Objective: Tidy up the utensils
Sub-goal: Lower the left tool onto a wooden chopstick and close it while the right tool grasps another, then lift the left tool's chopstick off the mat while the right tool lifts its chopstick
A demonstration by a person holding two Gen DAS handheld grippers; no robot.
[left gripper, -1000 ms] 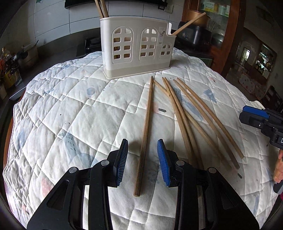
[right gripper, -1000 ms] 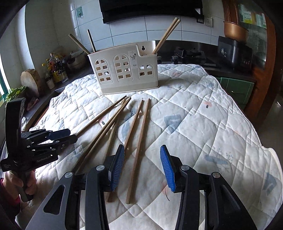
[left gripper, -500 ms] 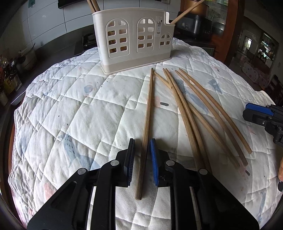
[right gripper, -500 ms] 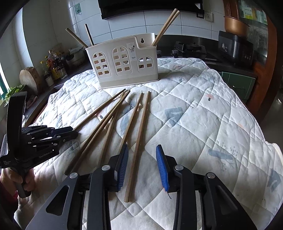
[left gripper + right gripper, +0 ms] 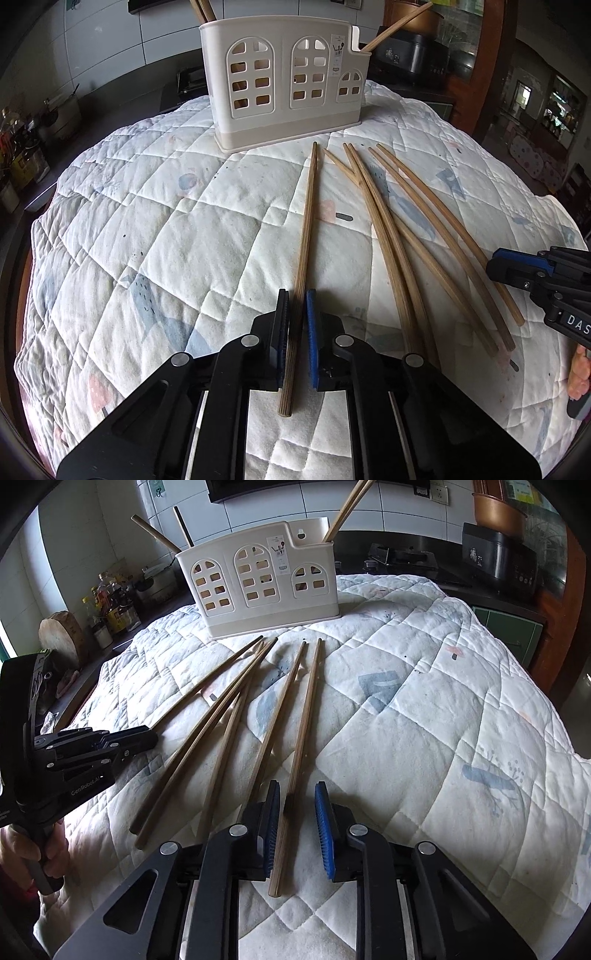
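Note:
Several wooden chopsticks lie fanned out on a white quilted cloth [image 5: 155,229] in front of a cream utensil holder [image 5: 284,77], which has chopsticks standing in it. My left gripper [image 5: 296,301] is shut on the leftmost chopstick [image 5: 306,225] near its thick end. My right gripper [image 5: 297,794] is partly closed around the rightmost chopstick [image 5: 304,716], with a gap still showing at the right pad; it also shows in the left wrist view [image 5: 496,264]. The holder also shows in the right wrist view [image 5: 258,579].
A dark counter with bottles [image 5: 110,605] and a wooden block [image 5: 61,635] lies left of the table. A stove [image 5: 402,559] and a black appliance [image 5: 498,561] stand behind it. The other chopsticks [image 5: 417,236] lie between the two grippers.
My left gripper has closed on the leftmost chopstick. My right gripper has moved forward over the rightmost chopstick and its jaws have narrowed around it.

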